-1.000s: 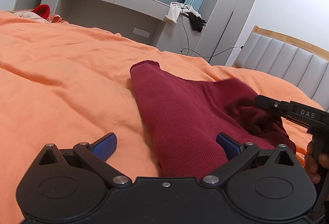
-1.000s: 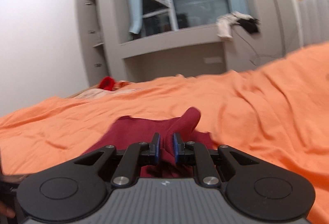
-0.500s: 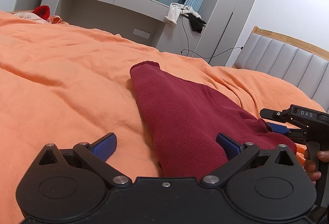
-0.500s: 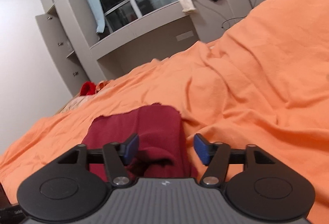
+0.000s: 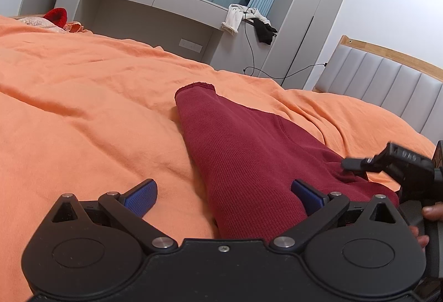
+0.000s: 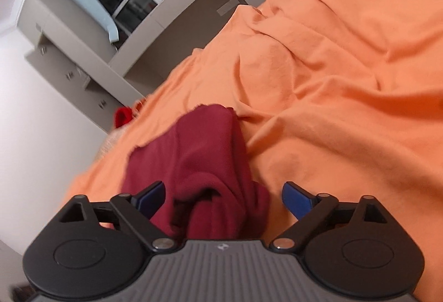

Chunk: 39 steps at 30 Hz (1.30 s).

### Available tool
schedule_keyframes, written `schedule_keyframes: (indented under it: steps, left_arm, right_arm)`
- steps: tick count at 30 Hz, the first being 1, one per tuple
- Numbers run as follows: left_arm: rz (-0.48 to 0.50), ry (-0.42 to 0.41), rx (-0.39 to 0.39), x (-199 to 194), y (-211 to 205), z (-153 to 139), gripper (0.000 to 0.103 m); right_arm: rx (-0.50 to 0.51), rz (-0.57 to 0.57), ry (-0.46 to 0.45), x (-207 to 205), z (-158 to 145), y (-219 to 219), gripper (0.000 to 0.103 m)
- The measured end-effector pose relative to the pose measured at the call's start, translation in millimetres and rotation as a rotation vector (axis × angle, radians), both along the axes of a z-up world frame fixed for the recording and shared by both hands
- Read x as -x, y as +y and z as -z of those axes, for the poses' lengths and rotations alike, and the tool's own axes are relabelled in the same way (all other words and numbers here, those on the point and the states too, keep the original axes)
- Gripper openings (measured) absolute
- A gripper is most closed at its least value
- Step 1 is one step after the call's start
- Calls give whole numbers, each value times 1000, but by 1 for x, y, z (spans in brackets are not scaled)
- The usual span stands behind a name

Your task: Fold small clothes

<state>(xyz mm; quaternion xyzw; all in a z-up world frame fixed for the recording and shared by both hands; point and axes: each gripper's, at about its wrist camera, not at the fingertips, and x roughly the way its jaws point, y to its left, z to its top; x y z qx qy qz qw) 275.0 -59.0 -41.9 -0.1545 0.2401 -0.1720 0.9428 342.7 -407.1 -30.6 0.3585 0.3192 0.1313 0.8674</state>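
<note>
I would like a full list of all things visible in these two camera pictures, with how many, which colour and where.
garment: one, dark red, lying on the bed, partly folded
bed cover: one, orange, wrinkled, under the garment
headboard: one, grey padded with wooden top edge, at the right
red item: one, at the far edge of the bed
clothes on the ledge: white and black, hanging below the window
cable: one, black, down the cupboard
left claw: one, black with blue pads, open, one pad over the garment
right claw: one, same colours, open, jaws just opened, garment between them untouched
hand: fingers only, behind the right claw
</note>
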Motion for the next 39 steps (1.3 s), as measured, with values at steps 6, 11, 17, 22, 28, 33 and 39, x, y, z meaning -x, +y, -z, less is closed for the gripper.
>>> schedule_keyframes:
  steps: [6,11,17,22,28,33,39]
  left_arm:
    - [5,25,-9,-4,-1,-5,103]
    - [2,33,-18,-6,-3,-6,103]
    - [2,37,-23,-8,-4,-6,103]
    - [1,35,-23,-8,-4,-7,103]
    - [0,36,-23,-7,-5,-6,103]
    - [17,49,-9,-11,-1,-11,103]
    - [29,103,144,-28,27,-24,102]
  right_arm:
    - [-79,30,3,-11,0,-1,96]
    - [-114,62,43,-18,18,1,96]
    - [-81,97,26,-15,22,6,87]
    - [-45,124,27,-14,23,10,80]
    - [-2,104,21,-14,22,14,60]
    - [21,86,8,-13,19,16,51]
    - [21,86,12,-14,21,15,52]
